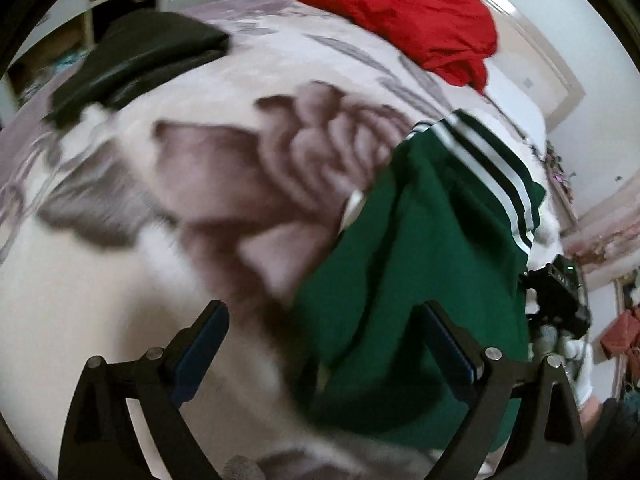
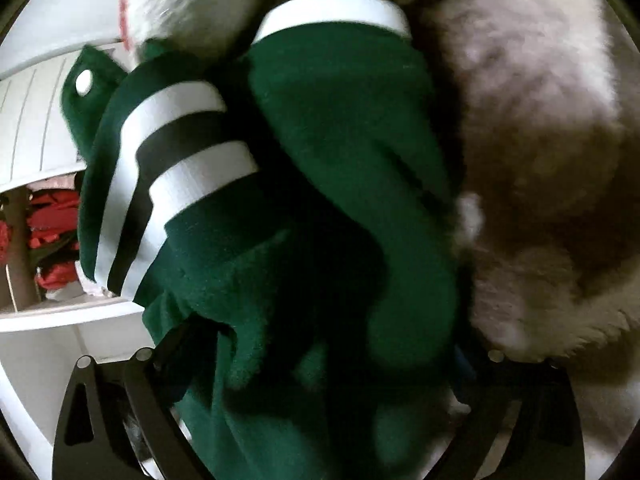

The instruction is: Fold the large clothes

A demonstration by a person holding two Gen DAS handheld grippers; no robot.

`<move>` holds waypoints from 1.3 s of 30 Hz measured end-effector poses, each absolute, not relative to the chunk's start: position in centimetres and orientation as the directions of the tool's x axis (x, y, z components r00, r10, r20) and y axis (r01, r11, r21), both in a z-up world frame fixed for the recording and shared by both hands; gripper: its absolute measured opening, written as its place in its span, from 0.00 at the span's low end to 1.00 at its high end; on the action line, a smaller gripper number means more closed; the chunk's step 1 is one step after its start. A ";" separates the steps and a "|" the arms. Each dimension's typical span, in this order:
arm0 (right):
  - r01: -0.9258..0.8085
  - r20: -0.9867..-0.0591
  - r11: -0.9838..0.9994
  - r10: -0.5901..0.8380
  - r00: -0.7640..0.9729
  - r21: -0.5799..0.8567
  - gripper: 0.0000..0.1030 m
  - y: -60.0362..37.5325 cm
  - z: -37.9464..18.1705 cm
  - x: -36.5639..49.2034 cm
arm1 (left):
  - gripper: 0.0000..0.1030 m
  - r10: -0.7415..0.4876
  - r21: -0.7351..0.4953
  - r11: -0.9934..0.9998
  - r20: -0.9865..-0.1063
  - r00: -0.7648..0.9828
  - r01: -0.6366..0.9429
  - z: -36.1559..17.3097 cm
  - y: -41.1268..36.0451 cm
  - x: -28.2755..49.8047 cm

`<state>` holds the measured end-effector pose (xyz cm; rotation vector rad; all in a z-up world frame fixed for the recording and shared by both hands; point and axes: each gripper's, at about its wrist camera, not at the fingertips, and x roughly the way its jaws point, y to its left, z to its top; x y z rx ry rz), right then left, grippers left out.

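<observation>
A dark green garment [image 1: 416,280] with white and black striped cuffs lies bunched on a fluffy white and mauve flowered bed cover [image 1: 168,208]. My left gripper [image 1: 324,344] is open and empty above the cover, its right finger over the garment's edge. In the right wrist view the green garment [image 2: 320,208] fills the frame and covers my right gripper [image 2: 320,392]. Its fingers are hidden under the cloth, so I cannot tell how the jaws stand. The right gripper's body also shows in the left wrist view [image 1: 560,300], beyond the garment.
A red garment [image 1: 392,12] lies folded at the far side of the bed. A black folded garment [image 1: 132,64] lies at the far left. White shelves [image 2: 60,312] holding red clothes stand beside the bed.
</observation>
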<state>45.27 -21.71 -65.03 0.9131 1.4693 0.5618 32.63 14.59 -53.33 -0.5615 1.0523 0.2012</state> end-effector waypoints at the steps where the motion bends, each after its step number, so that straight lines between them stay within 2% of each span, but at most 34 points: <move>1: 0.219 -0.554 0.528 0.829 0.077 0.821 0.59 -21.8 -64.9 45.0 | 0.94 -0.087 -0.326 0.841 -0.869 0.487 -0.432 -53.1 14.5 31.6; 2: 0.250 -0.548 0.512 0.830 0.101 0.822 0.51 -22.0 -64.9 44.7 | 0.94 -0.072 -0.312 0.839 -0.875 0.479 -0.445 -52.8 14.4 30.6; 3: 0.278 -0.534 0.486 0.835 0.132 0.829 0.36 -22.5 -64.6 44.1 | 0.94 -0.061 -0.303 0.838 -0.878 0.474 -0.454 -52.7 14.2 30.1; 4: 0.330 -0.499 0.424 0.846 0.188 0.844 0.30 -23.4 -64.1 43.0 | 0.94 -0.051 -0.295 0.835 -0.882 0.468 -0.465 -52.0 14.2 29.1; 9: 0.525 -0.326 0.063 0.843 0.427 0.849 0.26 -26.5 -61.6 33.4 | 0.94 -0.036 -0.278 0.839 -0.887 0.461 -0.469 -49.4 13.6 26.4; 12: 0.614 -0.319 -0.090 0.790 0.523 0.784 0.26 -27.9 -60.0 23.7 | 0.94 -0.003 -0.226 0.861 -0.898 0.440 -0.455 -48.1 12.9 25.4; 14: 0.680 -0.373 -0.095 0.777 0.507 0.727 0.26 -28.0 -58.9 17.2 | 0.94 -0.004 -0.204 0.877 -0.909 0.417 -0.436 -48.0 12.1 24.8; 17: 0.747 -0.465 0.032 0.800 0.379 0.664 0.36 -28.3 -59.2 12.2 | 0.94 -0.008 -0.164 0.903 -0.931 0.364 -0.398 -49.5 10.1 24.4; 18: 0.772 -0.497 0.076 0.803 0.327 0.631 0.41 -28.7 -59.9 11.4 | 0.94 -0.007 -0.151 0.909 -0.938 0.346 -0.390 -50.0 9.4 24.4; 20: 0.783 -0.554 0.191 0.802 0.224 0.592 0.46 -30.2 -60.3 11.5 | 0.94 -0.008 -0.138 0.918 -0.943 0.332 -0.371 -50.9 8.0 24.6; 22: 0.730 -0.599 0.305 0.781 0.176 0.611 0.49 -32.6 -58.1 13.2 | 0.94 -0.003 -0.132 0.927 -0.938 0.345 -0.350 -51.3 6.8 24.9; 24: 0.671 -0.665 0.415 0.730 0.157 0.614 0.58 -34.8 -55.5 14.4 | 0.94 0.022 -0.099 0.942 -0.935 0.354 -0.320 -52.0 5.3 25.6; 26: 0.591 -0.711 0.501 0.679 0.183 0.632 0.59 -36.9 -51.9 17.2 | 0.94 0.047 -0.058 0.954 -0.940 0.339 -0.295 -53.6 4.0 26.6; 27: 0.546 -0.720 0.538 0.668 0.188 0.642 0.63 -37.4 -50.3 18.7 | 0.94 0.050 -0.054 0.954 -0.942 0.333 -0.295 -54.2 3.7 27.0; 30: 0.377 -0.714 0.624 0.677 0.178 0.685 0.64 -38.4 -46.9 25.3 | 1.00 0.036 -0.067 0.951 -0.945 0.324 -0.303 -55.6 3.6 27.3; 32: 0.271 -0.715 0.668 0.685 0.140 0.693 0.65 -36.2 -47.6 28.3 | 1.00 0.002 -0.107 0.943 -0.944 0.329 -0.315 -56.1 4.1 27.3; 34: 0.241 -0.708 0.677 0.703 0.066 0.695 0.65 -34.7 -49.1 31.1 | 1.00 -0.023 -0.138 0.937 -0.941 0.339 -0.320 -56.3 4.3 27.1; 35: 0.240 -0.684 0.662 0.729 0.013 0.710 0.53 -33.6 -50.3 32.3 | 1.00 -0.041 -0.157 0.935 -0.938 0.343 -0.317 -56.3 4.5 27.0; 37: 0.287 -0.688 0.662 0.726 -0.017 0.692 0.03 -33.4 -52.2 32.6 | 1.00 -0.075 -0.190 0.932 -0.935 0.347 -0.308 -56.3 4.6 26.9; 39: 0.307 -0.732 0.695 0.681 0.006 0.650 0.02 -34.4 -52.9 31.1 | 1.00 -0.188 -0.293 0.912 -0.921 0.341 -0.288 -56.2 4.7 27.1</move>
